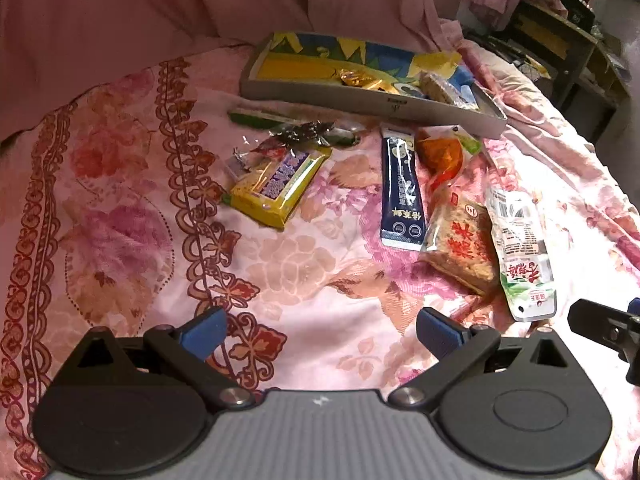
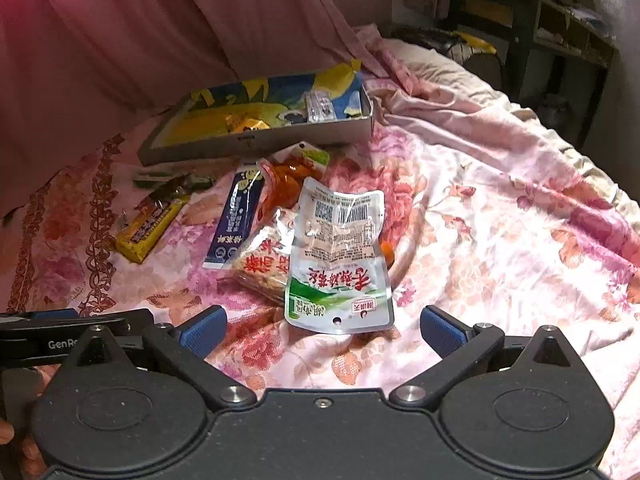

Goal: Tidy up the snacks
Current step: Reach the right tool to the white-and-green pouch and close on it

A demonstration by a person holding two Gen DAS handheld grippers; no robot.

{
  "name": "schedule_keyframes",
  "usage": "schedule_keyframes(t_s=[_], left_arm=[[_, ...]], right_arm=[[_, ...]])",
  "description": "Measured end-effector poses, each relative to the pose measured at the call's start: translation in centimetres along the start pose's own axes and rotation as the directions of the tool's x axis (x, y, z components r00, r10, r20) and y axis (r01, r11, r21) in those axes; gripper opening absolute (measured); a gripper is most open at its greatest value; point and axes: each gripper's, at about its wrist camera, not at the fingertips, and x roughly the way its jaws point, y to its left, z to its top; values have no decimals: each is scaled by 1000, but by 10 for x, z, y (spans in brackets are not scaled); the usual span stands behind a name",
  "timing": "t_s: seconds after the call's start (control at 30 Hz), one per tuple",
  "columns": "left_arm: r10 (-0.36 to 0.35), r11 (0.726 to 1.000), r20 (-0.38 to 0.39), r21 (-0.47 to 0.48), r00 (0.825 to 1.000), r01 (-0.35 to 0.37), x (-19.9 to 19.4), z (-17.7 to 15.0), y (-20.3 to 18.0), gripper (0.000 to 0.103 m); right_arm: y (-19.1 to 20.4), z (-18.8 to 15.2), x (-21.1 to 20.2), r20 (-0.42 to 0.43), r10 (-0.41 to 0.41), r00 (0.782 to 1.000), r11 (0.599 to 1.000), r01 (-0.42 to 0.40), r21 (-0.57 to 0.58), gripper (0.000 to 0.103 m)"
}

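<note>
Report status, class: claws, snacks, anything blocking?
Left claw open, empty. Right claw open, near white pouch. Few snacks in tray; rest on bedspread. Nothing blocking.

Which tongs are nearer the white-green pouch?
Right. The right tongs sit open directly before the white-green pouch; the left tongs sit open further to its left.

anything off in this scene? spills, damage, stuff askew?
No spills or damage visible. Most snacks lie loose on the floral bedspread outside the tray. The white pouch overlaps the rice cracker pack, and the blue sachet lies askew beside them. Both grippers are open and empty.
</note>
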Motion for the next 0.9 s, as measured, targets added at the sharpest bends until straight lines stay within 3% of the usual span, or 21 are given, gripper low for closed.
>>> schedule_keyframes(t_s=[0.33, 0.53, 0.7, 0.9], left_arm=[[-1, 995, -4, 97, 1000, 1, 17, 2, -19, 103], [-76, 989, -24, 128, 997, 78, 33, 3, -29, 103], [-108, 981, -3, 159, 994, 107, 43, 7, -39, 103], [-142, 977, 1, 163, 990, 140, 56, 13, -43, 103]], right_arm=[[-12, 25, 36, -119, 62, 991, 997, -56, 51, 102], [-29, 51, 68, -195, 74, 978, 995, -59, 80, 102], [-40, 66, 104, -277, 43, 960, 994, -14, 105, 102], [-57, 72, 129, -342, 153, 927, 975, -86, 204, 102]])
